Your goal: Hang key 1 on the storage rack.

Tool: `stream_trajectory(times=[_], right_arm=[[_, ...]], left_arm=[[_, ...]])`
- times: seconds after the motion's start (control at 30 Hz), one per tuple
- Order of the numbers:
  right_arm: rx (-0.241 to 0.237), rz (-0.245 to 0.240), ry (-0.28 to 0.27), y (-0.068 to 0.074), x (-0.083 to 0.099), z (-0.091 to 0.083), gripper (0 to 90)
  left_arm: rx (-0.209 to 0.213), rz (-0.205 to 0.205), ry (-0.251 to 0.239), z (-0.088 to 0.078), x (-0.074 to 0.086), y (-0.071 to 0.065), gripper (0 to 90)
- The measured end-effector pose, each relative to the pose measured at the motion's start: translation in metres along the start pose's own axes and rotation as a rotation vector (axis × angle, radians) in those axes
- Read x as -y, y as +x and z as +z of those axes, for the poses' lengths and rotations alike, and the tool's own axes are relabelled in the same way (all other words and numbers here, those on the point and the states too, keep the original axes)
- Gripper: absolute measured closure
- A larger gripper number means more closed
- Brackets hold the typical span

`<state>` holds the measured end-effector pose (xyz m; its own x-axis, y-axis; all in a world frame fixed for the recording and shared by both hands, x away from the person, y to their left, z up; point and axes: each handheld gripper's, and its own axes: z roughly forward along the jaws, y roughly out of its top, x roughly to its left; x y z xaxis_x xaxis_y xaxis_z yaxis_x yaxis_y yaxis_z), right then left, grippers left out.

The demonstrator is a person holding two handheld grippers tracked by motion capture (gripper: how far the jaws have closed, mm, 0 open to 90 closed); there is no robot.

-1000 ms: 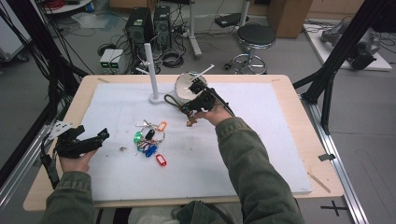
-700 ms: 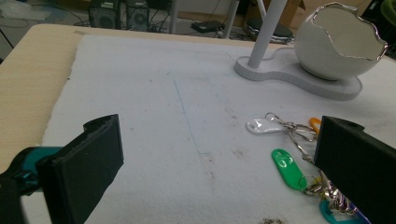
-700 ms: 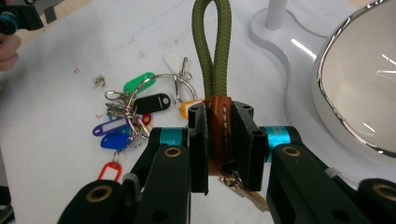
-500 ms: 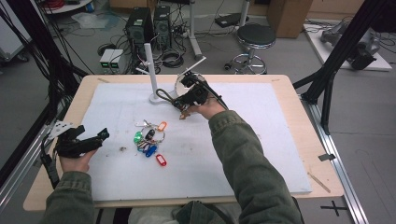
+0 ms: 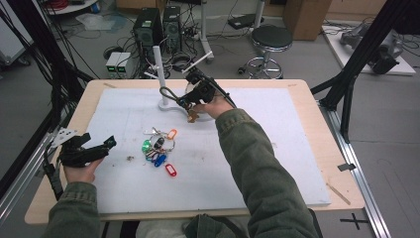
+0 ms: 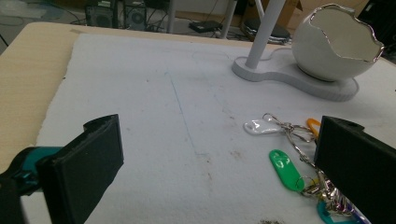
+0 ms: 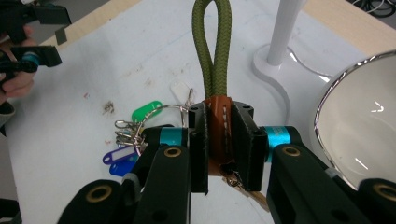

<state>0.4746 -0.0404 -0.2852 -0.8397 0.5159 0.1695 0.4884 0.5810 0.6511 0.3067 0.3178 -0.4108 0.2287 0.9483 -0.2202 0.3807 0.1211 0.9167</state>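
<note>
Across the upper middle of the high view, the white foam-covered table (image 5: 297, 163) carries a white stand with an upright peg (image 5: 159, 74) and a white eggshell-shaped bowl with a silvery rim (image 6: 334, 44), and the right gripper (image 5: 187, 103) hangs just right of that peg, jaws clamped on the brown leather collar of an olive-green braided cord loop (image 7: 213, 51). Its long axis points away from the fingers toward the peg, with bare foam beneath. At lower left the left gripper (image 5: 106, 145) rests wide open, far from the peg, beside a bunch of coloured key tags (image 5: 159, 151).
</note>
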Motion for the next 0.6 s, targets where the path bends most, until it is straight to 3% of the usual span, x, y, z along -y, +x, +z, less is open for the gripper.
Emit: stream_trajectory(times=[0.6], right_arm=[[0.005, -0.017, -0.015, -0.001, -0.035, -0.005, 77.3]], left_arm=[[0.003, -0.002, 0.001, 0.001, 0.0, 0.001, 1.7]])
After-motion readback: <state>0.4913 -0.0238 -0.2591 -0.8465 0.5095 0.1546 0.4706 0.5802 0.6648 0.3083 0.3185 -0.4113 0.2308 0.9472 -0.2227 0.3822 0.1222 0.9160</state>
